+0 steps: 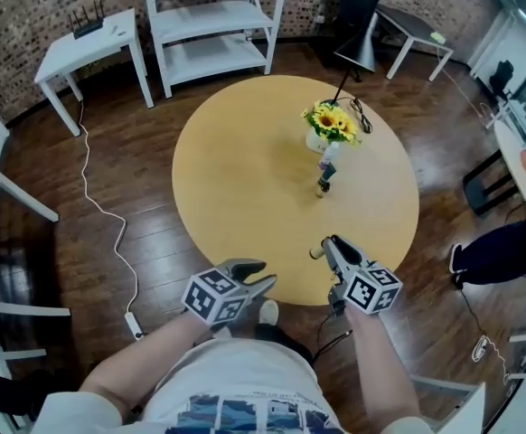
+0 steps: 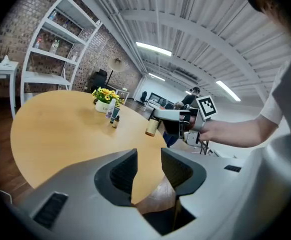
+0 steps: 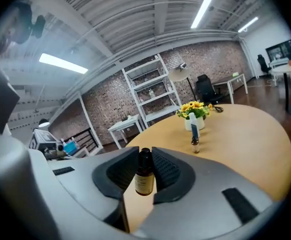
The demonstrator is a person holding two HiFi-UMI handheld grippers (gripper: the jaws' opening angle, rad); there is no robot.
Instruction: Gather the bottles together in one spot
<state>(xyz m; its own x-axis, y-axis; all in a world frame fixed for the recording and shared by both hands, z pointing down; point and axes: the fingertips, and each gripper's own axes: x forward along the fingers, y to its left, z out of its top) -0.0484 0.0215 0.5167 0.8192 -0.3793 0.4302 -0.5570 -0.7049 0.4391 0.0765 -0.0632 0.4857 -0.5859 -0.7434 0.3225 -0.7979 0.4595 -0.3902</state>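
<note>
A small brown bottle with a pale label hangs upright between the jaws of my right gripper, which is shut on it. In the head view that gripper holds the bottle over the near right rim of the round wooden table. Further in, a white-and-blue tube and a tiny brown bottle stand together beside a pot of sunflowers. My left gripper hovers at the table's near edge, open, with nothing between its fingers.
A white shelf unit and a small white table stand beyond the table. A black chair and a desk are at the back right. A white cable and power strip lie on the wooden floor at left.
</note>
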